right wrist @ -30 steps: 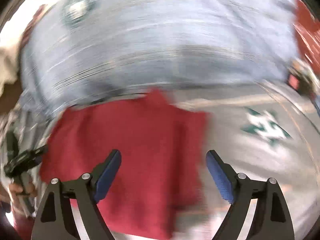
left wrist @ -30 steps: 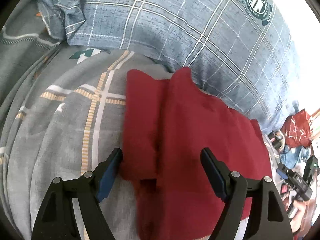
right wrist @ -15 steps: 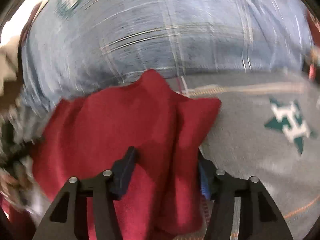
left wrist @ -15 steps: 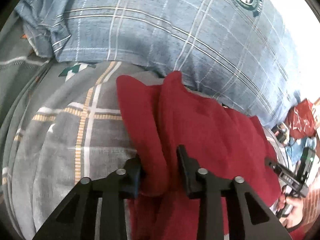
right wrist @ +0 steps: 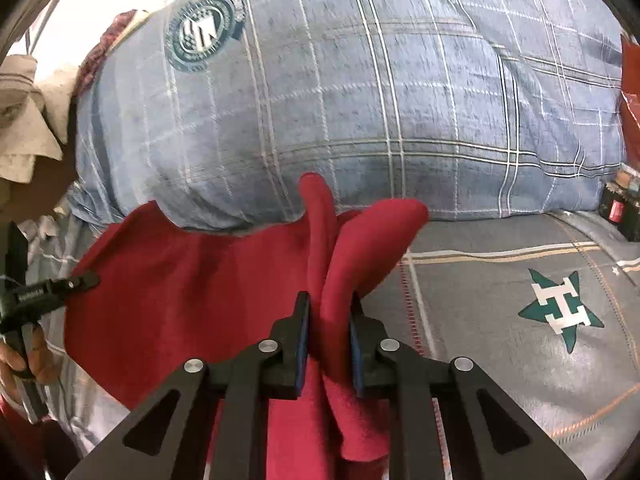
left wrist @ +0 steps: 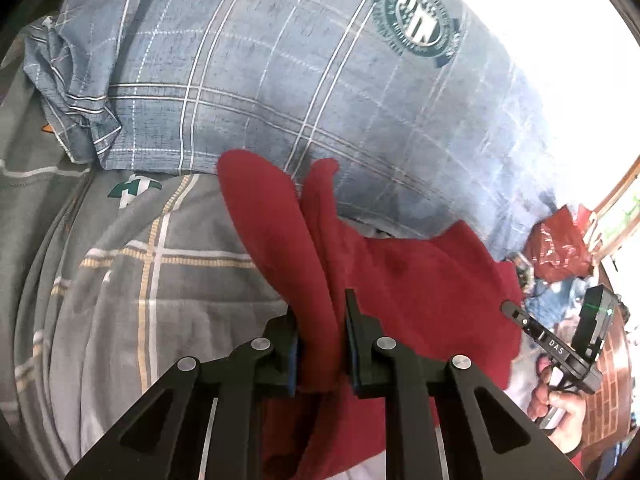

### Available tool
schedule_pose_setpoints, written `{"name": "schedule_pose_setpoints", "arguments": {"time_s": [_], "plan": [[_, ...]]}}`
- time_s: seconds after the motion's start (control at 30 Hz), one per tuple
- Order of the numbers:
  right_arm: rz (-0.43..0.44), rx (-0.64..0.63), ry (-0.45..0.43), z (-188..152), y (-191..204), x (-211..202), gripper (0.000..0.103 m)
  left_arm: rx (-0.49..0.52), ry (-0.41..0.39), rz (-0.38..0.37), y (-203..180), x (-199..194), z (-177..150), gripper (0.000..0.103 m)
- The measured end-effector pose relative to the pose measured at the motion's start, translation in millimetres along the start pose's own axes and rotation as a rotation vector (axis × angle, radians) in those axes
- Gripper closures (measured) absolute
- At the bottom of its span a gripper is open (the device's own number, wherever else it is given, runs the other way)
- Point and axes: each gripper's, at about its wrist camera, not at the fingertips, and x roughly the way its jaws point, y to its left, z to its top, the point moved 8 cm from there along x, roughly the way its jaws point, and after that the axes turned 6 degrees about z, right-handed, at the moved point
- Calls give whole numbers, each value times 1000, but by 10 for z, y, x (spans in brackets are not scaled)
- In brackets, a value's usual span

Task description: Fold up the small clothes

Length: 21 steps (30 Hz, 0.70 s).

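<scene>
A dark red cloth (left wrist: 420, 280) lies on a grey checked bedsheet (left wrist: 120, 280) in front of a blue plaid pillow (left wrist: 300, 80). My left gripper (left wrist: 320, 332) is shut on one end of the red cloth, whose pinched corners stand up past the fingers. My right gripper (right wrist: 328, 328) is shut on the other end of the red cloth (right wrist: 180, 292), with two folds sticking up. The right gripper also shows at the right edge of the left wrist view (left wrist: 560, 344), and the left gripper at the left edge of the right wrist view (right wrist: 40, 292).
The blue plaid pillow (right wrist: 360, 100) fills the back. A green star print (right wrist: 560, 308) marks the grey bedsheet (right wrist: 520, 360) to the right. A crumpled blue plaid cloth (left wrist: 68, 88) lies far left. A red bag (left wrist: 560, 244) and a black box (right wrist: 620, 212) sit at the bed's edges.
Both grippers went from wide open over the flat red cloth to shut on its ends. The pinched ends now stand up from the sheet.
</scene>
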Motion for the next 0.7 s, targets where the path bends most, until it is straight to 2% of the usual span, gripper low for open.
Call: {"name": "schedule_pose_setpoints", "arguments": {"time_s": [0.13, 0.2, 0.23, 0.33, 0.43, 0.5, 0.53, 0.7], "plan": [[82, 3, -37, 36, 223, -289, 91, -12, -14, -32, 33, -426, -78, 87], [122, -10, -65, 94, 339, -461, 103, -10, -27, -32, 57, -649, -154, 87], [148, -21, -85, 122, 403, -581, 103, -6, -27, -26, 107, -762, -210, 87], [119, -20, -89, 100, 376, -717, 102, -1, 2, 10, 261, -789, -440, 87], [72, 24, -47, -42, 165, -591, 90, -75, 51, 39, 547, -670, -637, 87], [59, 58, -4, -172, 15, -452, 37, -110, 66, 59, 722, -615, -718, 87], [37, 62, 9, -239, -62, -373, 29, -132, 73, 58, 800, -589, -746, 87], [-41, 69, 135, -495, -309, 154, 26, -169, 85, 73, 974, -463, -775, 86]]}}
